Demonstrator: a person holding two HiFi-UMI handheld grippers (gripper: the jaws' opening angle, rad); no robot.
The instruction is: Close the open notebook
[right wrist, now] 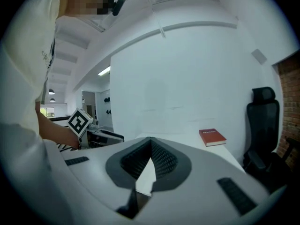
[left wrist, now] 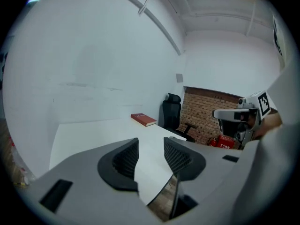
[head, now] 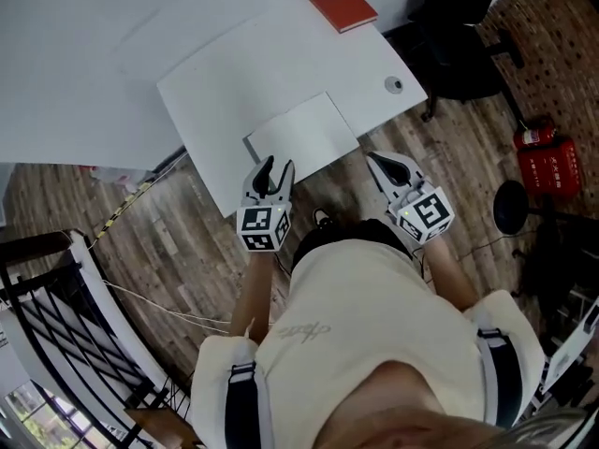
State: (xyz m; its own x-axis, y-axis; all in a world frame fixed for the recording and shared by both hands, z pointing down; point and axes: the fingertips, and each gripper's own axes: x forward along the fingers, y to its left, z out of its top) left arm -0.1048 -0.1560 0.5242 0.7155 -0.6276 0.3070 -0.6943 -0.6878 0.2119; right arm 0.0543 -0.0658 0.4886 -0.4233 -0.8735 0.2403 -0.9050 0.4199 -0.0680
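Left claw [head: 275,168] released, right claw [head: 376,160] clenched empty, pale notebook [head: 301,137] barely distinct from white table [head: 215,92]

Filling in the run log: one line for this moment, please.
notebook: flat on table | left gripper: open, empty, by its near edge | right gripper: shut, empty, off table edge

We cannot read the print on the red book [head: 339,4]; it is too small. The tabletop [head: 215,73] runs off the top and left edges of the head view. The left gripper [head: 277,168] overlaps the notebook [head: 304,134] at its near edge. White on white, its pages are too faint to make out. The top edge cuts off the black chair [head: 459,54].
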